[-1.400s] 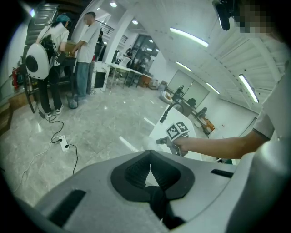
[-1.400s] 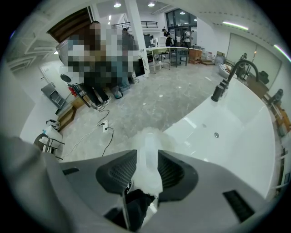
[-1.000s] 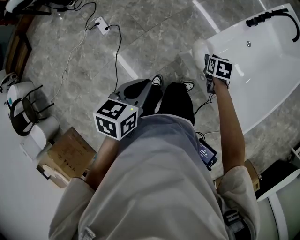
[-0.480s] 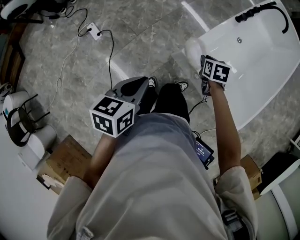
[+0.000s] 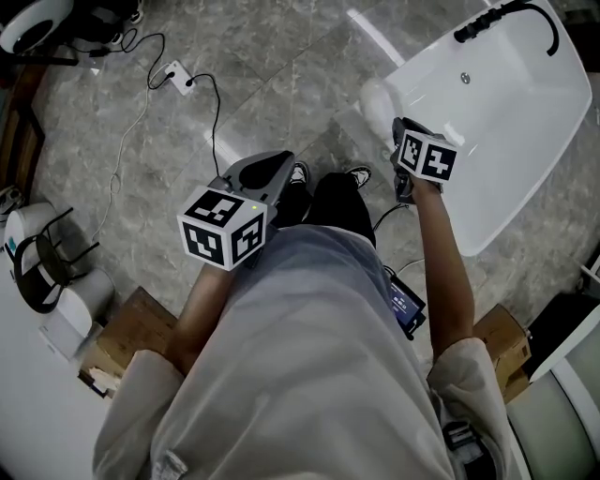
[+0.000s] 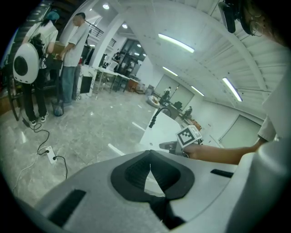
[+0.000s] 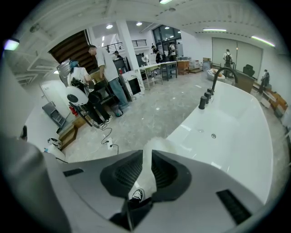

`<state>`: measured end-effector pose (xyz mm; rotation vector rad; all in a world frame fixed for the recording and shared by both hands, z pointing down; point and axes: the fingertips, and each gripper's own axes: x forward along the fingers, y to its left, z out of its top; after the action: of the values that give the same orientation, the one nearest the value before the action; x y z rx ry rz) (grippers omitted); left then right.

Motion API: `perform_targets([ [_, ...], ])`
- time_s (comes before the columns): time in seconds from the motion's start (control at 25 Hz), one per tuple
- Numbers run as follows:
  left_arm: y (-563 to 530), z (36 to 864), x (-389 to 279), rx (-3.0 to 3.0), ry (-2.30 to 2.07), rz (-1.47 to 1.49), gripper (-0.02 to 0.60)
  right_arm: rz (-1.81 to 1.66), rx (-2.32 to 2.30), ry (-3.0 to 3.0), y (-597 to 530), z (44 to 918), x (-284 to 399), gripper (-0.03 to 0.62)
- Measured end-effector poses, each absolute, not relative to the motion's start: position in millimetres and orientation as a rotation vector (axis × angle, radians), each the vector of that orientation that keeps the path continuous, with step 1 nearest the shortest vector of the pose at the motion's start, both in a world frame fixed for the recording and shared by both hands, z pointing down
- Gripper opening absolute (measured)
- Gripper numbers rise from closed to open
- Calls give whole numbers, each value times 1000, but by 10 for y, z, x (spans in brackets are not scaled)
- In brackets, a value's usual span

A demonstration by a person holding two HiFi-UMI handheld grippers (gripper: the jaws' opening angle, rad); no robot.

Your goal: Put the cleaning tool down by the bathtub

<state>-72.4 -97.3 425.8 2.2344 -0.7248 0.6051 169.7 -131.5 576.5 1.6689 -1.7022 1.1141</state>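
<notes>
The cleaning tool (image 5: 375, 98), a white fluffy thing, lies on the grey floor against the corner of the white bathtub (image 5: 525, 122). My right gripper (image 5: 405, 131) hangs just above and behind it, at the tub's rim. In the right gripper view the tool (image 7: 157, 148) shows through the narrow gap of the right gripper (image 7: 148, 157). Its jaws have just been closing and the pads press on nothing. My left gripper (image 5: 281, 164) is held over the floor in front of the person. In its own view the left gripper (image 6: 150, 164) is shut and empty.
A black faucet (image 5: 497, 14) stands at the tub's far end. A power strip (image 5: 173, 73) with its cable lies on the floor at the left. Cardboard boxes (image 5: 131, 328) and a dark device (image 5: 408, 307) lie near the person's feet (image 5: 361, 173). People (image 7: 107, 68) stand far off.
My right gripper has drawn back and up from the white tool, which stays by the tub's corner. The left gripper has hardly moved.
</notes>
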Motion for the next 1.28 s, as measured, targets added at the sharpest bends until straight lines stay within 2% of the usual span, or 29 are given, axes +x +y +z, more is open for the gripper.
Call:
perform_targets([
  [1.28,-906,3980,-358,2411,-533,567,5,1036,1969,-1891,-427,4394,1383,35],
])
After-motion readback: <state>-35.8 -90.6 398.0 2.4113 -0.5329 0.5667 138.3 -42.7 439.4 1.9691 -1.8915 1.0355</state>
